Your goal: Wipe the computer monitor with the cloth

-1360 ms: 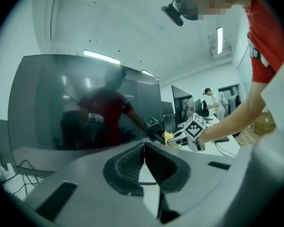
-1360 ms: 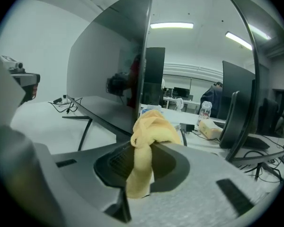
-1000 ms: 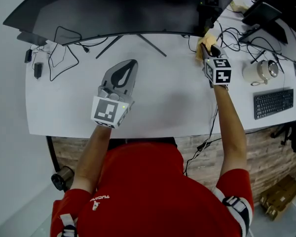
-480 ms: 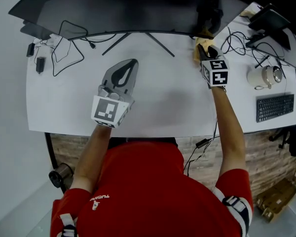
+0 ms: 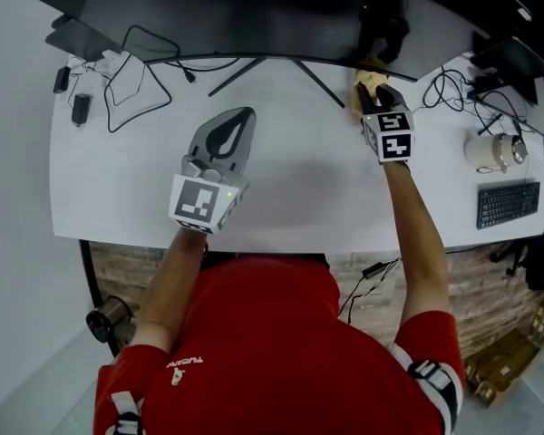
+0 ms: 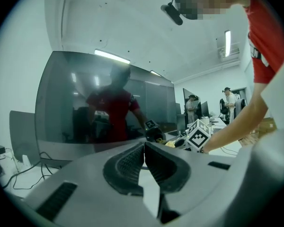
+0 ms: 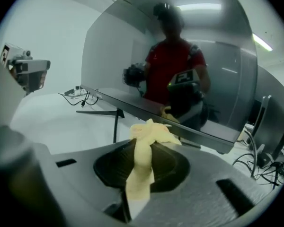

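Note:
A wide curved dark monitor [image 5: 227,12] stands along the far side of the white desk [image 5: 299,188]; its screen [image 7: 180,70] fills the right gripper view and mirrors the person. My right gripper [image 5: 370,93] is shut on a pale yellow cloth [image 7: 149,134], held just in front of the screen's lower right edge; the cloth [image 5: 367,80] bunches beyond the jaw tips. My left gripper [image 5: 225,139] rests low over the desk's middle, jaws closed together with nothing between them, facing the monitor [image 6: 99,108].
Black cables [image 5: 136,62] and small adapters lie at the desk's far left. The monitor's thin stand legs [image 5: 254,71] spread on the desk. To the right are more cables [image 5: 453,89], a white kettle-like pot [image 5: 497,152] and a keyboard [image 5: 510,204].
The right gripper with the cloth has crept a little further toward the monitor's lower edge. The left gripper has stayed in place.

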Tool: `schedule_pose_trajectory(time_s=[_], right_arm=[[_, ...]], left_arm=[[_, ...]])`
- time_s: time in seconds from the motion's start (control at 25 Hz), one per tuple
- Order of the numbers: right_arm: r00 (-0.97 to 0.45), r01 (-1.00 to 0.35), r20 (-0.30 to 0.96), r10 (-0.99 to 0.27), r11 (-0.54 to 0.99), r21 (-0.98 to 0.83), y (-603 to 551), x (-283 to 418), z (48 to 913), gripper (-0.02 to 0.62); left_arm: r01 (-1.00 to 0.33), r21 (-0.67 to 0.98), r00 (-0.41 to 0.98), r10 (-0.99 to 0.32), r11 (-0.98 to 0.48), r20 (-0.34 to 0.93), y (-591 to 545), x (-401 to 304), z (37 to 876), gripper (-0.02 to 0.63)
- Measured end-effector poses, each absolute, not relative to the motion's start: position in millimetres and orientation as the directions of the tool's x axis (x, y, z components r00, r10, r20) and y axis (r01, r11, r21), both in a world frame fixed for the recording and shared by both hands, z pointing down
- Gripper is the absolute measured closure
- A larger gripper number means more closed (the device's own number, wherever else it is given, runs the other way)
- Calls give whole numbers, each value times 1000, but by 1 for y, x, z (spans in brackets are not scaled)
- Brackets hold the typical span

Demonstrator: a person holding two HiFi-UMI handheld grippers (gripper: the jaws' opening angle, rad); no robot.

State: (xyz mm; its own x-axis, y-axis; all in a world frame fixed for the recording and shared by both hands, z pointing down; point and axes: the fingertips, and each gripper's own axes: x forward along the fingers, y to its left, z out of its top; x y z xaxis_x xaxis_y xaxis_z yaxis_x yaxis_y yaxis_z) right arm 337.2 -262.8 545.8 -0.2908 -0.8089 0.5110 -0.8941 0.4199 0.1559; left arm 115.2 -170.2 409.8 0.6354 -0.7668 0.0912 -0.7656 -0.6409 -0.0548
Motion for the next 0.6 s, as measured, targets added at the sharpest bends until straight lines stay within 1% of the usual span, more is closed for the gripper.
schedule_pose_trajectory(time_s=[0.6], right_arm=[[-354, -865, 520, -778, 484, 135, -283, 188, 544, 525]], left_arm=[[-800, -20, 598, -799, -600, 69, -190, -2, 403, 597]])
